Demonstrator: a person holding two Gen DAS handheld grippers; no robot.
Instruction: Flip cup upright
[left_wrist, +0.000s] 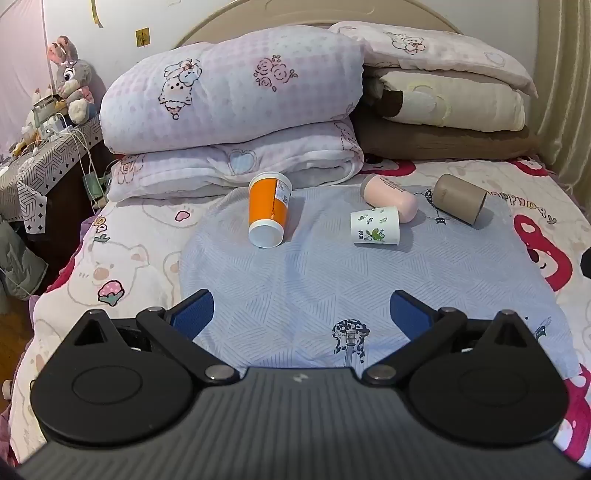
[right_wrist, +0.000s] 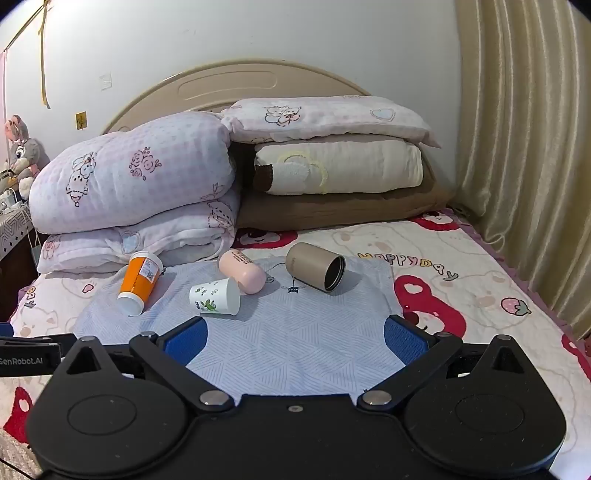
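Several cups lie on their sides on a pale blue cloth on the bed: an orange cup, a white cup with green print, a pink cup and a tan cup with a dark open mouth. My left gripper is open and empty, well short of the cups. My right gripper is open and empty, also short of them. The left gripper's body shows at the right view's left edge.
Folded pink quilts and stacked pillows sit behind the cups against the headboard. A cluttered bedside table with a plush rabbit stands at the left. Curtains hang at the right.
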